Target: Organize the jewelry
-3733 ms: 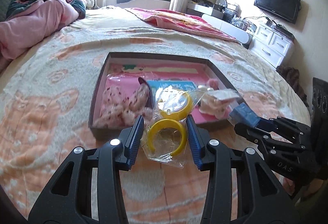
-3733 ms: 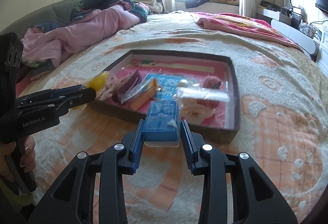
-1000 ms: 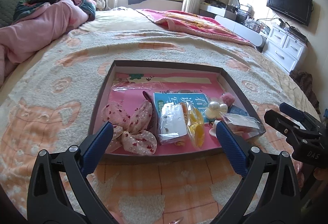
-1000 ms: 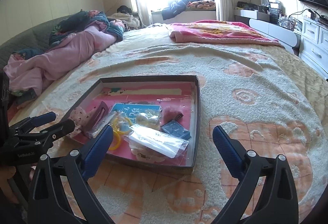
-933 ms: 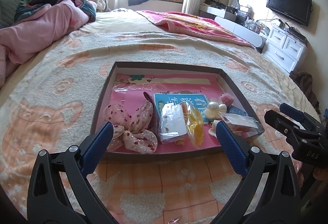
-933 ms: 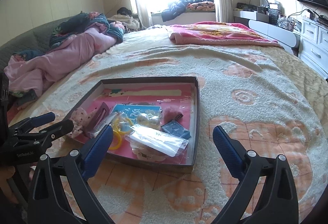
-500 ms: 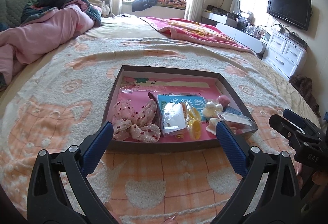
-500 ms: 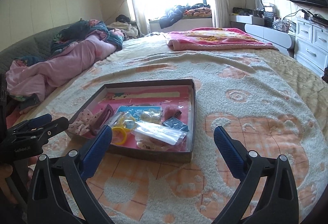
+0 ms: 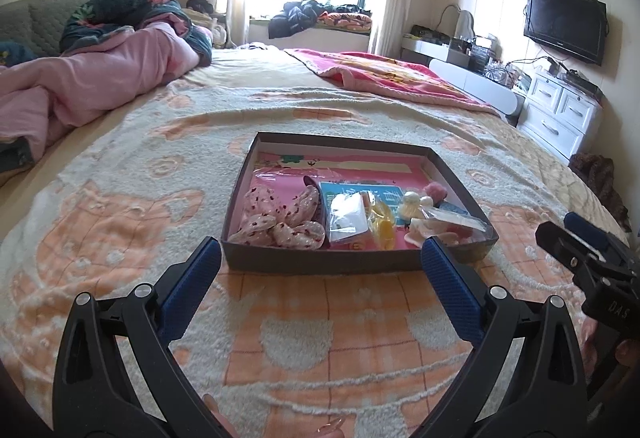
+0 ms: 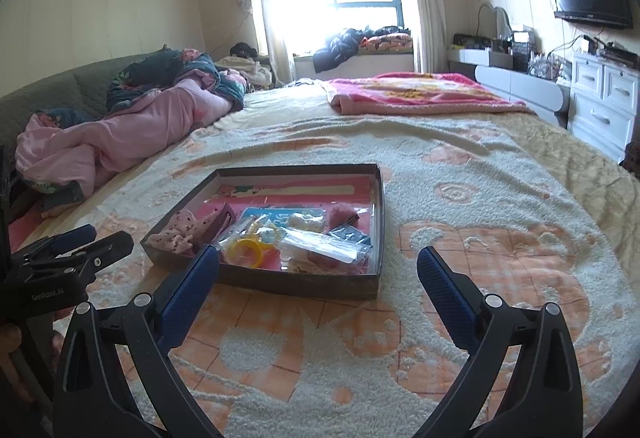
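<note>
left gripper [image 9: 320,278]: jaws spread wide, nothing between them, held above the blanket, well short of the tray.
right gripper [image 10: 318,278]: jaws also released and spread wide, empty, hovering over the blanket.
tray [image 9: 348,262]: dark shallow box with pink floor, straight ahead of the left jaws; in the right wrist view it sits ahead and left of centre, its near wall just past the left fingertip.
jewelry location: all in the tray, crowded toward the near wall.
spotted scrunchie [image 9: 280,217]: near-left part of the tray, ahead of the left jaw's left finger.
clear bag [image 9: 347,217]: middle of the tray, just right of the scrunchie, lying over a blue card [image 9: 384,193].
yellow bangle [image 10: 248,249]: in plastic, by the near wall, just ahead of the right gripper's left fingertip.
pearl piece [image 9: 412,199]: right of the blue card, pink pom-pom [image 9: 434,190] just beyond it.
long clear packet [image 10: 324,246]: near-right part of the tray, partly over a small dark blue box [image 10: 350,234].
blanket [image 9: 120,230]: cream and orange, under the tray and both grippers.
</note>
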Motion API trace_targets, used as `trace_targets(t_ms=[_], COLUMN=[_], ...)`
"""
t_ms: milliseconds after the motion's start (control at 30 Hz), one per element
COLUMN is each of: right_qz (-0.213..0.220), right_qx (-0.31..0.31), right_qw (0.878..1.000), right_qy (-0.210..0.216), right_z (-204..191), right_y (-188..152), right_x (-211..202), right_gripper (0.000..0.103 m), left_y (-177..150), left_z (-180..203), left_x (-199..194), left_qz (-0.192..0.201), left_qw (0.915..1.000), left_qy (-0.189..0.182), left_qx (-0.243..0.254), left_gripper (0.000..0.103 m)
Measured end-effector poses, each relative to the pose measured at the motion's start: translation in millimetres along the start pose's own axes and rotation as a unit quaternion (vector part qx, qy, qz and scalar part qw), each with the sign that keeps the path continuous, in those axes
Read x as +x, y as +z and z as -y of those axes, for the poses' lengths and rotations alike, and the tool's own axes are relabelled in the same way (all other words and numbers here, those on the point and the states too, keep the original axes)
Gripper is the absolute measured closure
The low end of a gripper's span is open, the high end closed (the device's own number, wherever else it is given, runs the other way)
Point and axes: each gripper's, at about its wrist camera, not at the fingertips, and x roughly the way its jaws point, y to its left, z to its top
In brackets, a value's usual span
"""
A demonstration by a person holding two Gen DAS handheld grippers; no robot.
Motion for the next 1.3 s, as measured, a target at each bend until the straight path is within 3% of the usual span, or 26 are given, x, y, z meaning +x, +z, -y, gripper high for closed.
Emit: trace_targets(t_ms=[667,1300], right_qz=[0.054,0.109], right_qx=[-0.034,-0.040], right_qw=[0.998,0.993], right_qy=[-0.027,-0.026], right_z=[-13.9,-18.3], right_y=[-30.0,-58.7], right_x=[-44.0,-77.0], right_gripper=[0.006,0.006], left_y=[-37.7,-62.4], left_z=[9.0,7.9], left_x=[-31.7,-58.6], left_qz=[0.033,0.084], left_qw=[0.9993,0.9954], left_qy=[-0.001,0.034], left_qx=[0.016,0.031], left_gripper=[0.011,0.011])
